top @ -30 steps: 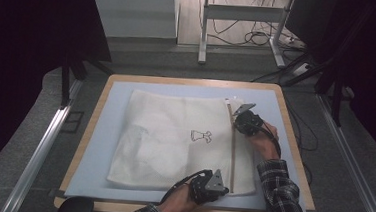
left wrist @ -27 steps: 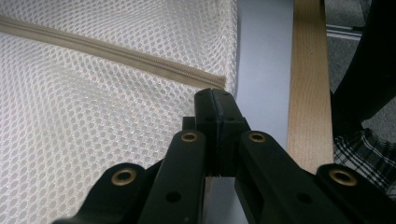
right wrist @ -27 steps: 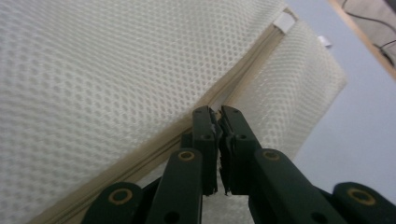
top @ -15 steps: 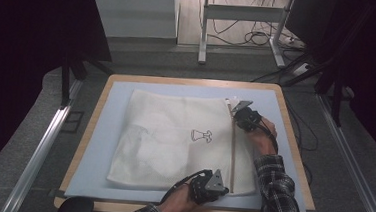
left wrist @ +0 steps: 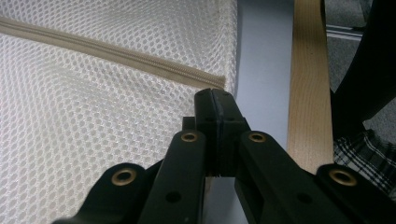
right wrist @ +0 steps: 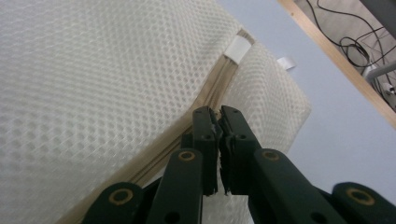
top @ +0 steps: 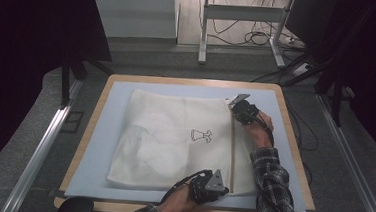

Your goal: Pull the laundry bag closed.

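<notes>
The left gripper [top: 214, 182] sits at the near edge of the white mesh zippered laundry bag [top: 173, 140], its black jaws pressed together on the near end of the beige zipper strip [top: 233, 144]; in the left gripper view the jaw tips [left wrist: 215, 100] meet just below where the zipper [left wrist: 116, 53] ends at the bag's corner, so the gripper appears clamped on the bag's edge there. The right gripper [top: 242, 110] is at the far end of the same zipper, and in the right gripper view its jaws [right wrist: 218, 126] stand nearly together with a small pale piece between them, most likely the zipper pull, though it is too small to tell for certain. Compared with a second ago, the right gripper has travelled farther along the zipper toward the bag's far corner, while the left gripper has stayed where it was. A small white fabric tab [right wrist: 236, 48] lies at the zipper's far end. The bag lies flat on the light blue mat [top: 104, 130] covering the wooden-edged table [top: 90, 124], a small dark printed emblem [top: 201, 135] near its middle. Whether anything is inside the bag cannot be told. The right forearm wears a plaid sleeve [top: 271, 182].
</notes>
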Available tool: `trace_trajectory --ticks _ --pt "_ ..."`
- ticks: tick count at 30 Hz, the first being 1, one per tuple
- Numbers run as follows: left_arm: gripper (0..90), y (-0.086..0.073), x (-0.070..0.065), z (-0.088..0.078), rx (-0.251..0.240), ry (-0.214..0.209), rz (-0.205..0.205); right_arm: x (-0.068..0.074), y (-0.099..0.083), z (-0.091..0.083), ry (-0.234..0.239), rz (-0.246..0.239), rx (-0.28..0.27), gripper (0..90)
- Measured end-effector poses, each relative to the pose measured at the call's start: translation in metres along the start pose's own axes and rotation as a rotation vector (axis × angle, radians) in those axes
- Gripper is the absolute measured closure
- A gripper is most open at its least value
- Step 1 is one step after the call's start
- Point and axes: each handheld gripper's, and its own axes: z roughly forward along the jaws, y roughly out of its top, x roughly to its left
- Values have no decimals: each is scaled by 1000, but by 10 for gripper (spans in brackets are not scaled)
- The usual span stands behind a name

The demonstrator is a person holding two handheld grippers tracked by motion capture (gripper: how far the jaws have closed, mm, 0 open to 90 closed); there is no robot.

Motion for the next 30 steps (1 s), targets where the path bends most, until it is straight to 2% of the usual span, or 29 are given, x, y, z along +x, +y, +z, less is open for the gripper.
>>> trace_trajectory --ticks 7,11,15,20,23,26,30 --pt "900 0 0 0 -1 -1 -2 -4 10 9 2 9 -12 840" --pt "900 0 0 0 0 -1 -2 -2 15 11 1 -5 -4 843" --pt "900 0 0 0 0 -1 -2 -4 13 9 9 -7 2 841" --pt "900 0 0 0 0 -1 -3 -7 9 5 25 -24 44 840" --pt "900 0 0 0 0 -2 -4 -11 4 2 33 -15 35 840" --pt "900 0 0 0 0 0 -2 -9 4 5 14 -25 27 845" --pt "900 0 -1 0 0 3 0 -6 7 11 -36 -41 21 848"
